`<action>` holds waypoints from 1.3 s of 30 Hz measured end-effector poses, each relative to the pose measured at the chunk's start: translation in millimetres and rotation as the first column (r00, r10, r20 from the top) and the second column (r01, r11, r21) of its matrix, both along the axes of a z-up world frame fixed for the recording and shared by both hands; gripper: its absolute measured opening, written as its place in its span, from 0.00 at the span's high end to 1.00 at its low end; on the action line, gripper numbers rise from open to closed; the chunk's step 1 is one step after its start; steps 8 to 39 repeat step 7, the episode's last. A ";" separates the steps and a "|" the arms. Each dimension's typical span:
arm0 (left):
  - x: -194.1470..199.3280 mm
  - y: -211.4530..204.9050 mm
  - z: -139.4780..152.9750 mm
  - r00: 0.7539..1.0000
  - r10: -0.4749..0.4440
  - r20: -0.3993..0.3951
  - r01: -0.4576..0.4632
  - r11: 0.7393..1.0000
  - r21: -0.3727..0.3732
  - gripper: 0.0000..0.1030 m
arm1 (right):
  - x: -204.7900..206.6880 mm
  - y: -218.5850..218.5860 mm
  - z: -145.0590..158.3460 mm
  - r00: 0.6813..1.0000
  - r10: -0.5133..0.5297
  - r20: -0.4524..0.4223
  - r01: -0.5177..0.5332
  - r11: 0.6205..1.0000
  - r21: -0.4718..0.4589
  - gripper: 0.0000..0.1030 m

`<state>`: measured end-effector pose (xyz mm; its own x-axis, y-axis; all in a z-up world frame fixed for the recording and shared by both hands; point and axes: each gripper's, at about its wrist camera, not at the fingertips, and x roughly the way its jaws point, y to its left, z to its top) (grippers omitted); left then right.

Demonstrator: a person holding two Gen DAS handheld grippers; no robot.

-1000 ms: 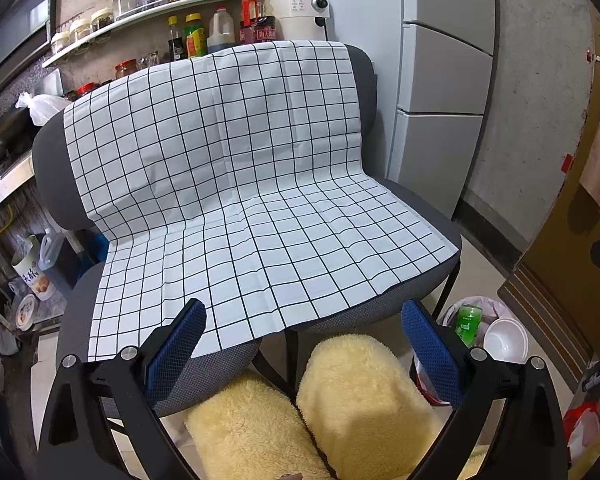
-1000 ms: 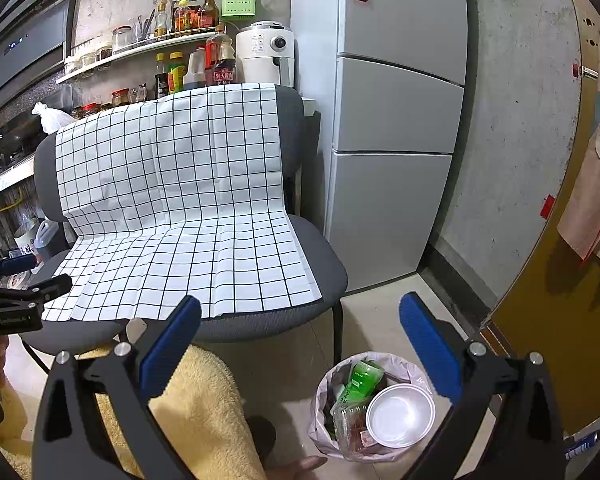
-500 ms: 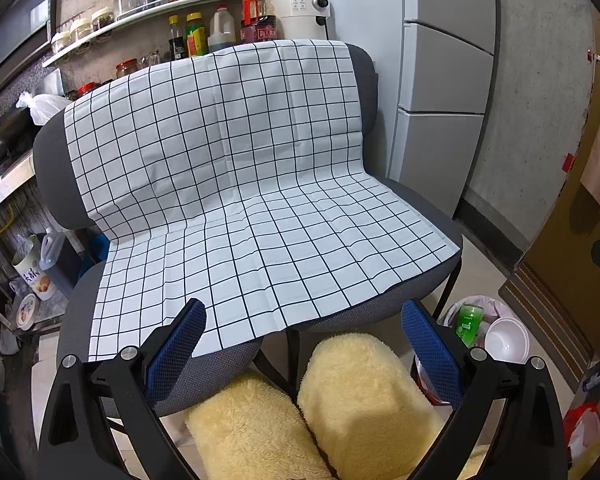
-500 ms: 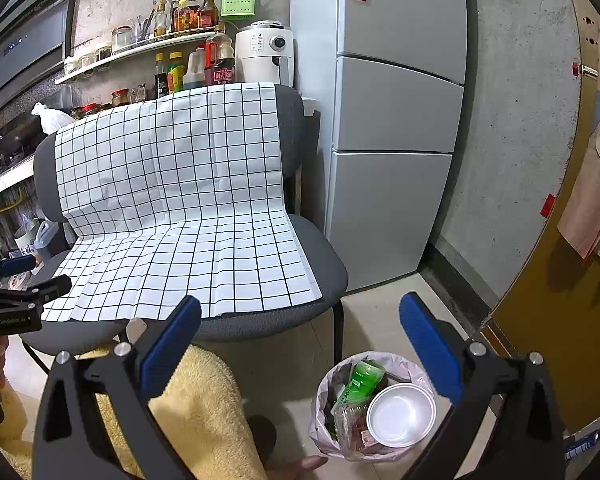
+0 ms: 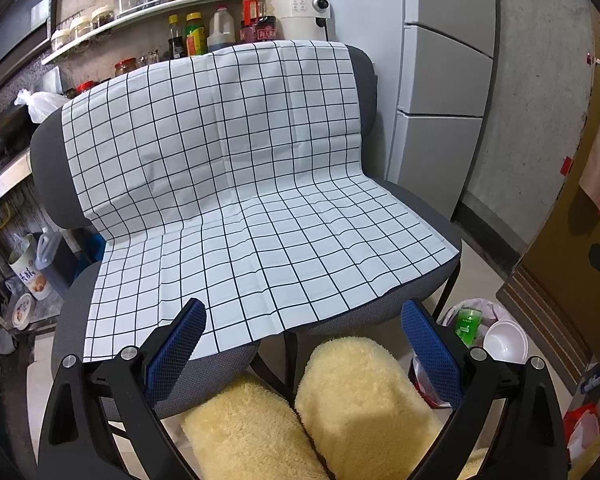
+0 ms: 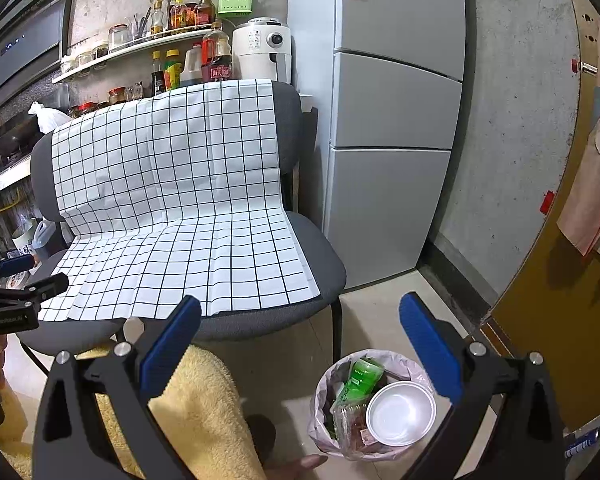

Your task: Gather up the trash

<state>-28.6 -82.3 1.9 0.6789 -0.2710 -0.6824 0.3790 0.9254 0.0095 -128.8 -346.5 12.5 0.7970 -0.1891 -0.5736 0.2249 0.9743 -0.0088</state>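
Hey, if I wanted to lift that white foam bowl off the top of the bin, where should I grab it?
Take the white foam bowl by its thin rim, on the side nearest the right gripper, coming from above. It lies mouth-up and slightly tilted on the trash in the pink-lined bin, so one finger would probably slip inside the rim and one outside.

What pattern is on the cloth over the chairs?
White with a black grid, on the cloth; the left wrist view shows it best.

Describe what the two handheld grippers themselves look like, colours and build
Both match: the left gripper and right gripper have black angular plastic arms with triangular cutouts, silver round bolts at the joints, and long blue textured pads lining the fingers. No cables or sleeves are visible.
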 end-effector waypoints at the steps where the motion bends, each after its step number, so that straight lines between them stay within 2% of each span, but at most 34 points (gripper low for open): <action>1: 2.6 -0.1 -1.9 1.000 0.001 -0.010 -0.002 1.000 -0.003 0.06 | 3.2 -0.2 -1.4 1.000 0.003 -0.004 -0.003 1.000 0.005 0.06; 7: 25.7 7.3 -22.7 0.996 0.056 -0.065 -0.056 0.998 0.015 0.06 | 37.8 5.1 -15.7 0.998 0.055 -0.041 -0.053 0.998 0.047 0.06; 39: 25.7 7.3 -22.7 0.996 0.056 -0.065 -0.056 0.998 0.015 0.06 | 37.8 5.1 -15.7 0.998 0.055 -0.041 -0.053 0.998 0.047 0.06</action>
